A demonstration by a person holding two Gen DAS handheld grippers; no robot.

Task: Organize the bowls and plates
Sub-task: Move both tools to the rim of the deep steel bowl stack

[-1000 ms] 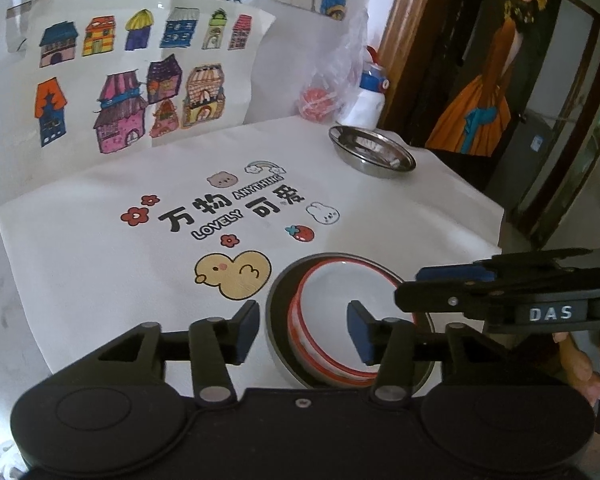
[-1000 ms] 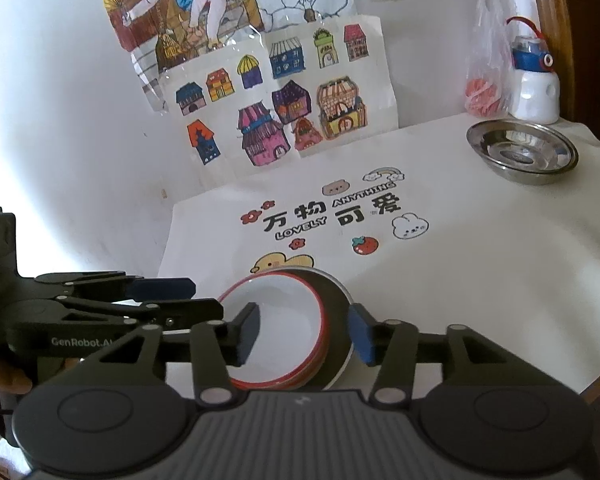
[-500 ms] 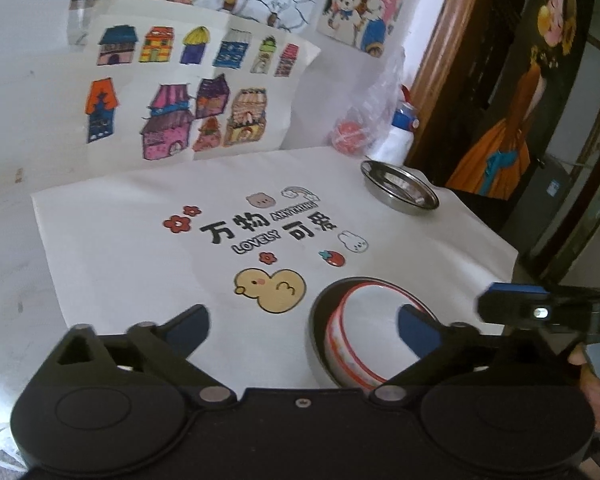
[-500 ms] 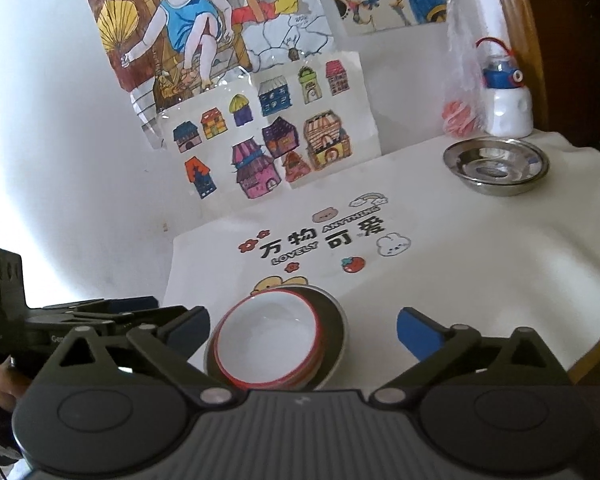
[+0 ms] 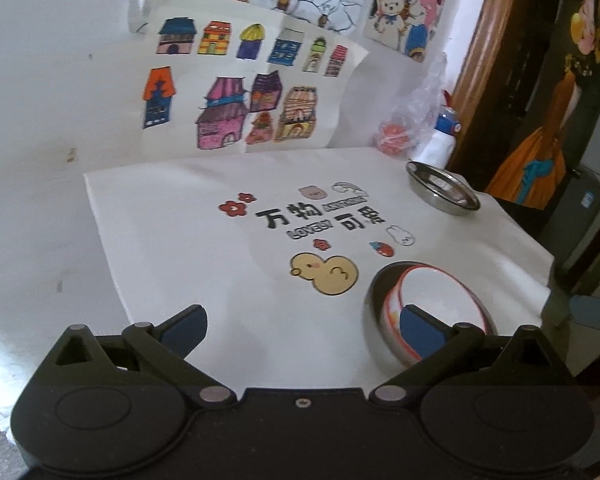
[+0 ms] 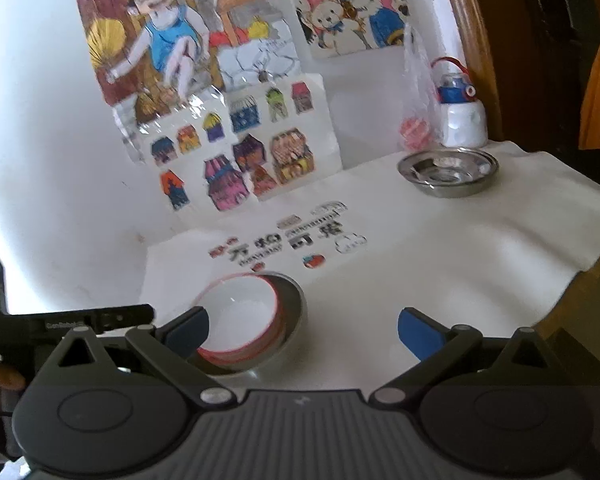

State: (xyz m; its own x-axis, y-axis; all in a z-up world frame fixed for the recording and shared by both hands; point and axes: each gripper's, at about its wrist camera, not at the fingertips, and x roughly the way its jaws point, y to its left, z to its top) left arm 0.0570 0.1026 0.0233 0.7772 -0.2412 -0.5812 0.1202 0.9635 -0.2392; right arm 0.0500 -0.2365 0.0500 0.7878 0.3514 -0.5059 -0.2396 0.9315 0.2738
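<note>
Now that both grippers have let go, the left gripper and right gripper sit spread wide and empty. That red-rimmed bowl stays nested in the steel plate near the front edge, so it looks stacked; the far-right steel dish is probably next.

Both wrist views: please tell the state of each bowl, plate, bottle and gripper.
White bowl: upright, empty, nested in the steel plate.
Steel plate: under the bowl, on the cloth.
Steel dish: alone, far corner.
Bottle: upright, capped.
Left gripper: open, holds nothing.
Right gripper: open, holds nothing.
</note>
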